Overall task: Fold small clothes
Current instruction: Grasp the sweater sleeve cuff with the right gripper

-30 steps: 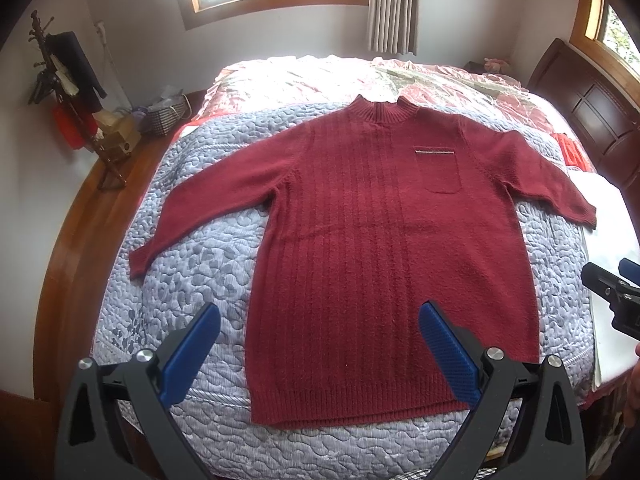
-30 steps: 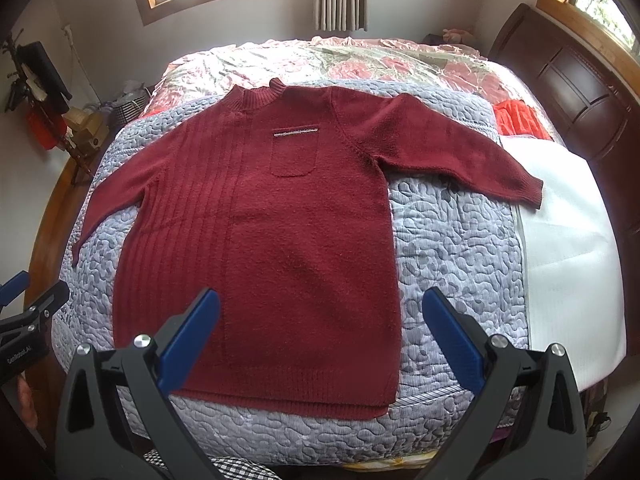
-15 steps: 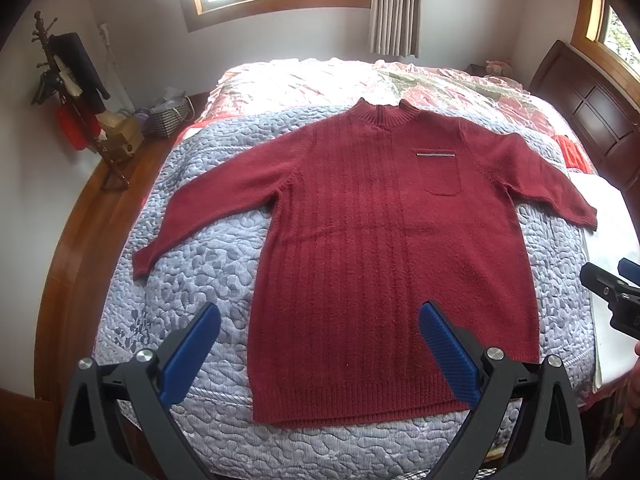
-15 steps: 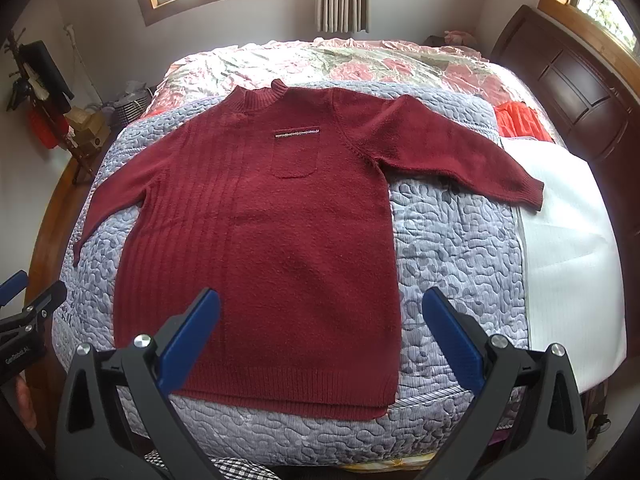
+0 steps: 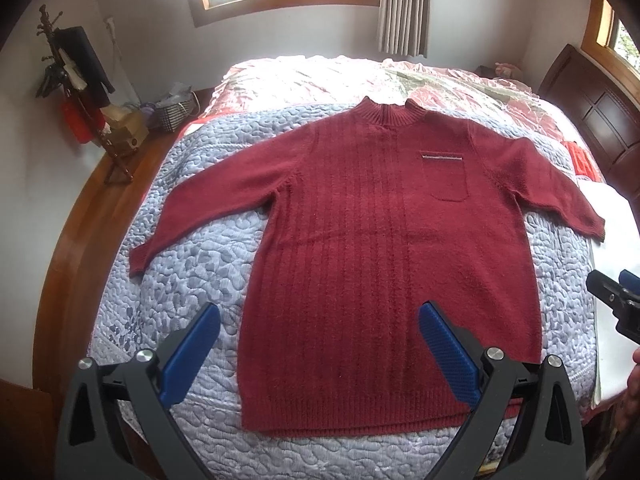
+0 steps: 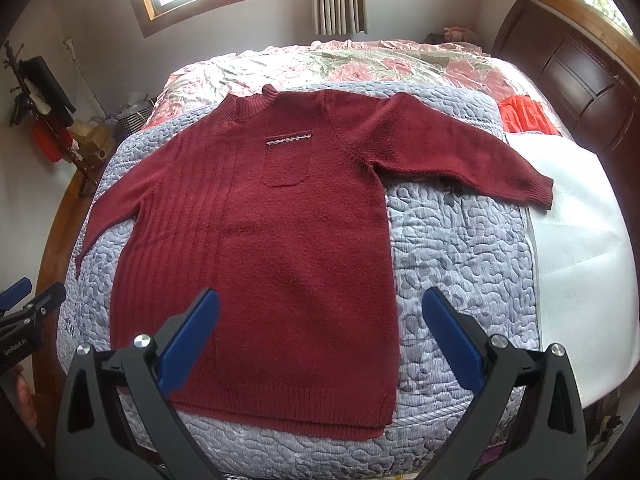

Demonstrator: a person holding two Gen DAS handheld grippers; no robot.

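Observation:
A dark red knit sweater (image 5: 384, 248) (image 6: 264, 248) lies flat and face up on a grey-blue quilt (image 5: 192, 264) (image 6: 460, 248), collar away from me, both sleeves spread out to the sides, a chest pocket (image 5: 444, 176) on its right half. My left gripper (image 5: 320, 344) hangs open above the sweater's lower left part, holding nothing. Above the hem's right side my right gripper (image 6: 320, 336) is open too, empty. Each gripper shows at the edge of the other's view, the right gripper (image 5: 616, 304) and the left gripper (image 6: 24, 312).
A white sheet (image 6: 580, 248) covers the bed's right side, with an orange-red cloth (image 6: 524, 120) behind it. A floral cover (image 5: 360, 80) lies beyond the quilt. A dark wooden headboard (image 6: 580, 72) stands at right, a coat stand (image 5: 76, 92) and basket (image 5: 172, 112) at left.
Both views have shifted slightly, the sweater sitting a little lower in the left view. The sweater has not moved and both grippers stay open.

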